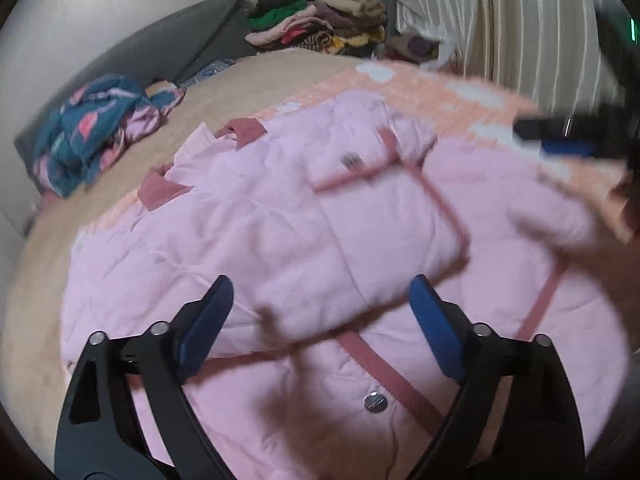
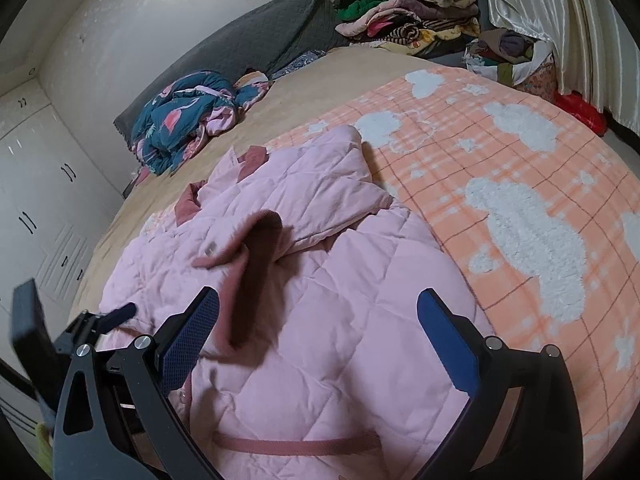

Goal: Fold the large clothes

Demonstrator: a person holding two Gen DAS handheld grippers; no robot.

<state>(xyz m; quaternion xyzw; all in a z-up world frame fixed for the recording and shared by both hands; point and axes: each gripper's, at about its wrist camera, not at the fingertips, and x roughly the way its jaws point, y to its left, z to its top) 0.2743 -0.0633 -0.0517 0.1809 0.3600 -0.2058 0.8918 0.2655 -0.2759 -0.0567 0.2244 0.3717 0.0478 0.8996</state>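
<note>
Here we find the pink quilted jacket [image 1: 280, 216] lying lengthwise away from both claws on the bed [image 2: 320, 92]; left claw [image 1: 320, 328] and right claw [image 2: 318, 336] spread, empty, directly above its near hem; neither looks nearer.

White wall [image 2: 120, 32], white wardrobe [image 2: 36, 184], pale curtains [image 2: 580, 28]; bed with grey headboard [image 2: 248, 36], peach cloud blanket [image 2: 540, 200].

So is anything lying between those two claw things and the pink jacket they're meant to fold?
Nothing visible. The left gripper and right gripper both hang open directly over the pink jacket, with only air between. The jacket lies alone on the peach cloud blanket.
</note>
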